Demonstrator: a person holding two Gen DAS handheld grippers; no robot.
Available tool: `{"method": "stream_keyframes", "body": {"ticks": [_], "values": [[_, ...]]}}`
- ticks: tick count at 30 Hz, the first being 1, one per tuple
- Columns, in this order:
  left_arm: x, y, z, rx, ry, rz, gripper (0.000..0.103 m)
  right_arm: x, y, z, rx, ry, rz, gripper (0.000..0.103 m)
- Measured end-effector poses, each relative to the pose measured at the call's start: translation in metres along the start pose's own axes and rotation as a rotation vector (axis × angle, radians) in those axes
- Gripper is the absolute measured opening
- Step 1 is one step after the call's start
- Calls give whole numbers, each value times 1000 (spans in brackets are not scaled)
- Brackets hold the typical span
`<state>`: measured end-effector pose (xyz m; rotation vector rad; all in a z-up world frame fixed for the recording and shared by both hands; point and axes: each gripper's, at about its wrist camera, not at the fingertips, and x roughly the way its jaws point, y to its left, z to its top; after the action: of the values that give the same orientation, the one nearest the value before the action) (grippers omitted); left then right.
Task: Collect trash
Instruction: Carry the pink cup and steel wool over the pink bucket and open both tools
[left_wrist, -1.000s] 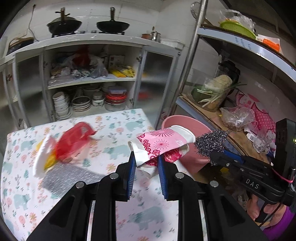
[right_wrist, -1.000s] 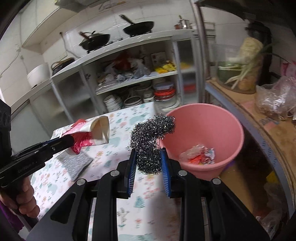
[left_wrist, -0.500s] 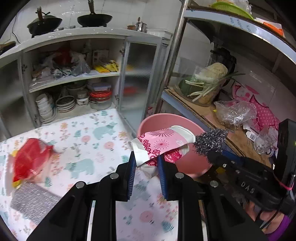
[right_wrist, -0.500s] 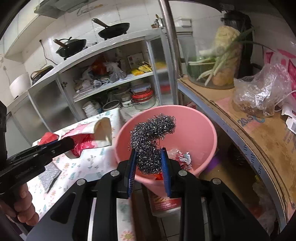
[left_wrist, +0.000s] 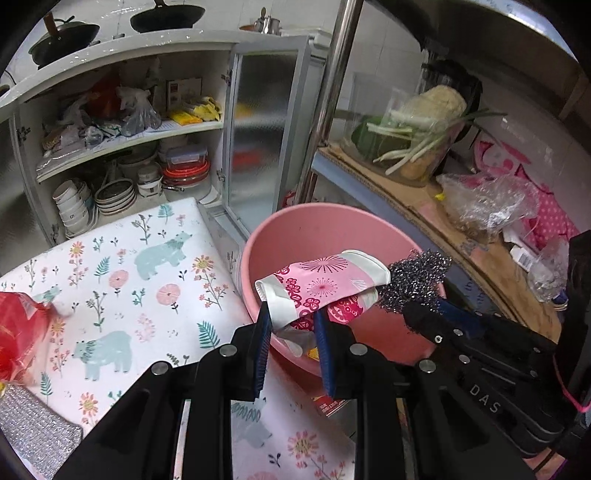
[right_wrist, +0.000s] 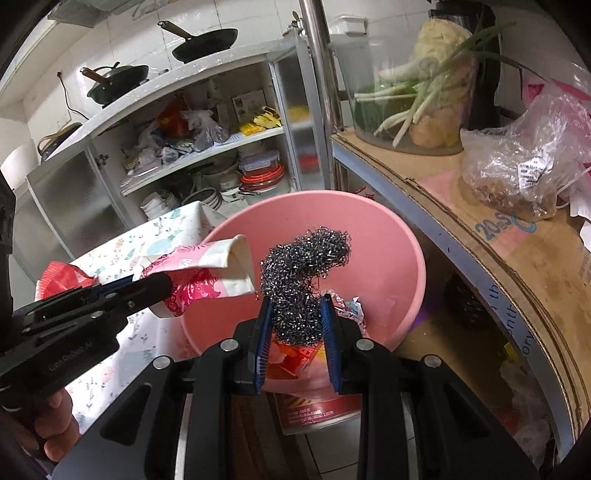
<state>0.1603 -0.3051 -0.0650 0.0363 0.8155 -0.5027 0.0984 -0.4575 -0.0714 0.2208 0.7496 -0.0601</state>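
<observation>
Trash in both tongs, held over the pink bucket. Left tongs are closed on a crumpled pink-and-white patterned paper cup, gripped at its lower edge between the blue pads; the cup lies on its side, its open end pointing away toward the right, above the near rim of the bucket. Right tongs are clamped on a wad of steel wool, whose upper part curls above the pads and sits over the bucket's mouth. In the left wrist view, the steel wool is just beside the cup's far end, at the tip of the right tongs reaching in from the right. In the right wrist view, the cup sits just left of the steel wool, with the left tongs entering from the left.

Inside the bucket lies crumpled foil and red wrapper scrap. The bucket stands off the edge of the counter, which is covered by a floral cloth with bears. On the counter's left edge rest a red plastic bag and, nearer the camera, a silver scouring pad. Behind stands a white cupboard stacked with bowls and containers.
</observation>
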Motion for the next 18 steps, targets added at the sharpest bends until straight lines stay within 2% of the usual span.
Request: {"method": "stream_keyframes", "body": {"ticks": [8,11,18], "values": [[19,0,-2,6,29,22,22,15,-3,0,-10,23,-27,26],[22,0,-1,-7,33,17,22,21,-5,-1,-5,38,-27,30],[20,2,1,-29,35,-3,32,24,-8,-2,3,55,-28,33]]}}
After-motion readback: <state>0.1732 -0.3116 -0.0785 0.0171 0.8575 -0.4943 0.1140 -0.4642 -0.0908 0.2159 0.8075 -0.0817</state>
